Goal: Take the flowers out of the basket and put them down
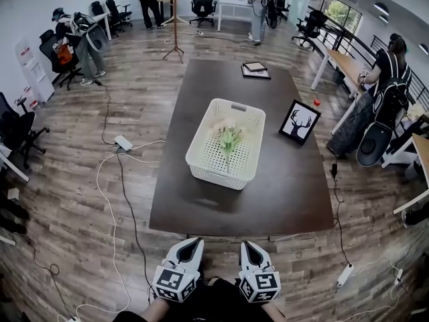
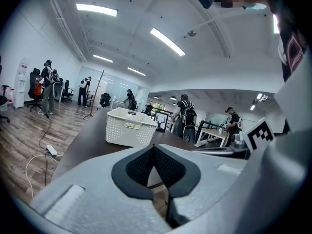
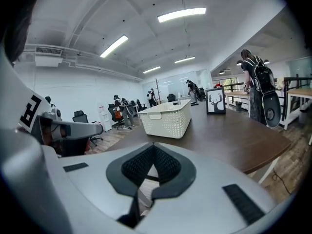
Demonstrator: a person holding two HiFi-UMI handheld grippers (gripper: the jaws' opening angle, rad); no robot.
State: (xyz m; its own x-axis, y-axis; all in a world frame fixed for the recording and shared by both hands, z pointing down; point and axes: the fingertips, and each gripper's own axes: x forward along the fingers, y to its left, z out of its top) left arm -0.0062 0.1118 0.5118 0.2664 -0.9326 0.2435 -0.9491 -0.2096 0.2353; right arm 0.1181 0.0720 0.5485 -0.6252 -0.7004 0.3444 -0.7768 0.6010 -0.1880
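A white perforated basket (image 1: 218, 174) stands in the middle of the dark table (image 1: 281, 186). Pale flowers with green stems (image 1: 229, 138) lie inside it. Both grippers hover just short of the table's near edge, side by side and pointing toward the basket. My left gripper (image 1: 196, 241) is shut with nothing in it, and so is my right gripper (image 1: 246, 245). In the left gripper view the basket (image 2: 129, 133) stands well beyond the closed left gripper (image 2: 154, 146). In the right gripper view the basket (image 3: 168, 121) lies ahead, a little right of the closed right gripper (image 3: 153, 145).
A framed deer picture (image 1: 299, 121) leans on the table right of the basket. A dark flat frame (image 1: 255, 70) lies at the far end. A power strip (image 1: 123, 143) and cables trail on the floor left. People, office chairs and desks ring the room.
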